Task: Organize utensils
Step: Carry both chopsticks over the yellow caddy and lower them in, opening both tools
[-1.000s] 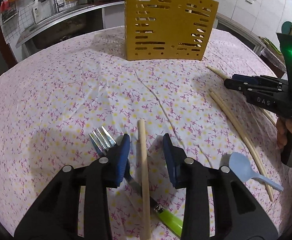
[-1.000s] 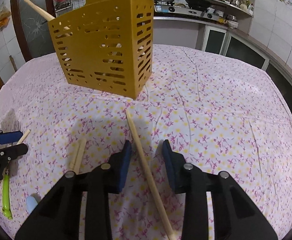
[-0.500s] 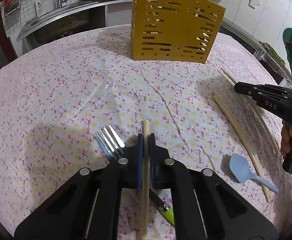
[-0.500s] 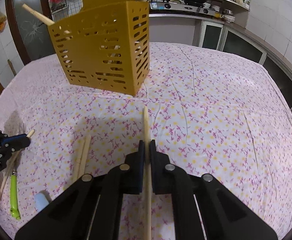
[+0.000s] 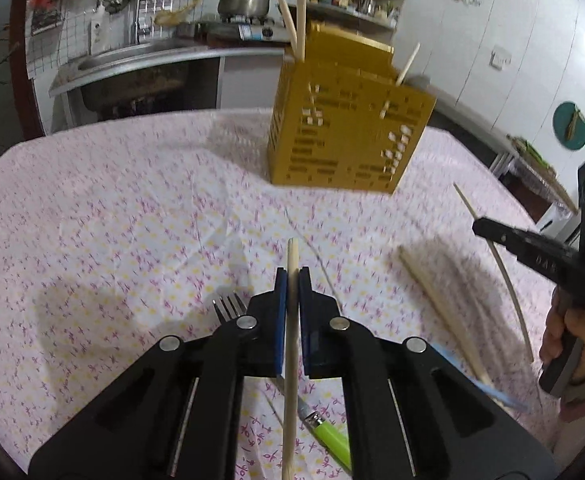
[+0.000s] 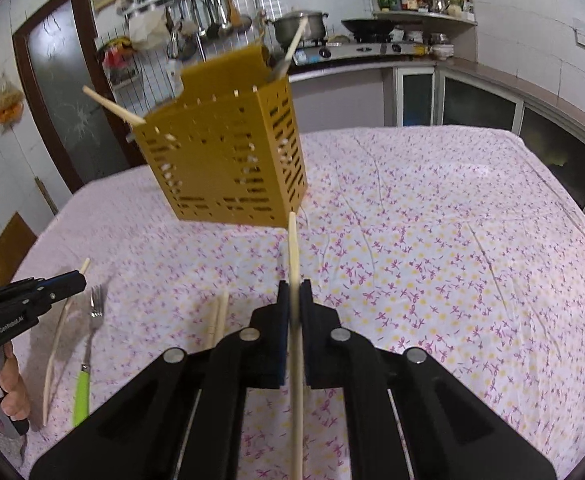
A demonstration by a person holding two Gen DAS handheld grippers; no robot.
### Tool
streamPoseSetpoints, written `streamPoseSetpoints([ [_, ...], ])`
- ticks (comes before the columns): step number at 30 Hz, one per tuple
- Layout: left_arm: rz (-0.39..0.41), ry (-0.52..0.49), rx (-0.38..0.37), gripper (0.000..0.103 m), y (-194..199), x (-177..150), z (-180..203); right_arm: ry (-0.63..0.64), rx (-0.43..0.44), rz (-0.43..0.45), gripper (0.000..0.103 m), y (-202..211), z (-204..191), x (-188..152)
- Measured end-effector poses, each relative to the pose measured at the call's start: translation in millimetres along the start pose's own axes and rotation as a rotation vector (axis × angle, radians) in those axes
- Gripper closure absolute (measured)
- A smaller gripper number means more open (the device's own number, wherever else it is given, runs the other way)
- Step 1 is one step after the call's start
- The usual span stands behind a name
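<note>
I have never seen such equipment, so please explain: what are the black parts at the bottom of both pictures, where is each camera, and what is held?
No robot is here. A person holds a hand tool with two jaws in each hand, and a camera on each tool looks forward along them. One picture is from the left gripper, the other from the right gripper. Each is shut on one wooden chopstick: the left chopstick and the right chopstick. On the flowered tablecloth stand a yellow utensil holder with chopsticks in it, and lie a green-handled fork, a chopstick pair and a blue spoon.
</note>
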State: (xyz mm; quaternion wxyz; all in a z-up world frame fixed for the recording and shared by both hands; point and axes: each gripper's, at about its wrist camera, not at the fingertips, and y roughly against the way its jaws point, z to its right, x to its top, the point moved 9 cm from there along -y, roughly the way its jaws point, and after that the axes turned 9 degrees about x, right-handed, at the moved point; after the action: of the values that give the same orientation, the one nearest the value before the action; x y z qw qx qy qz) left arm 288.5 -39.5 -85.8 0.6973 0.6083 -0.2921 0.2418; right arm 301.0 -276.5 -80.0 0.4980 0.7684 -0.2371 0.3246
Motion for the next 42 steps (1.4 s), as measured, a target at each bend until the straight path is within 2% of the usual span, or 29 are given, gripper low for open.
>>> streamPoseSetpoints([
  [6, 0.125, 0.028, -0.043, 0.099, 34.2, 22.0, 0.0, -0.038, 0.055, 0.105, 0.097, 25.0, -8.5, 10.8],
  [11, 0.187, 0.035, -0.065, 0.099, 54.3, 37.5, 4.3, -0.034, 0.078, 0.200, 0.097, 51.6, -20.1, 24.4],
  [20, 0.361, 0.020, -0.095, 0.099, 100.6, 90.4, 20.8, -0.027, 0.124, 0.396, 0.097, 89.5, -38.1, 65.9],
  [24, 0.416, 0.014, -0.104, 0.099, 114.7, 114.5, 27.3, -0.020, 0.152, 0.441, 0.097, 93.9, -44.9, 79.5],
  [36, 0.484, 0.031, -0.121, 0.099, 106.9, 172.1, 30.8, -0.036, 0.192, 0.457, 0.097, 74.9, -43.6, 111.2],
  [38, 0.500, 0.037, -0.124, 0.099, 104.9, 181.9, 30.7, -0.021, 0.191, 0.475, 0.097, 72.2, -45.1, 119.1],
  [42, 0.549, 0.038, -0.111, 0.099, 101.3, 198.4, 31.8, 0.025, 0.181, 0.575, 0.097, 77.1, -50.1, 136.9],
])
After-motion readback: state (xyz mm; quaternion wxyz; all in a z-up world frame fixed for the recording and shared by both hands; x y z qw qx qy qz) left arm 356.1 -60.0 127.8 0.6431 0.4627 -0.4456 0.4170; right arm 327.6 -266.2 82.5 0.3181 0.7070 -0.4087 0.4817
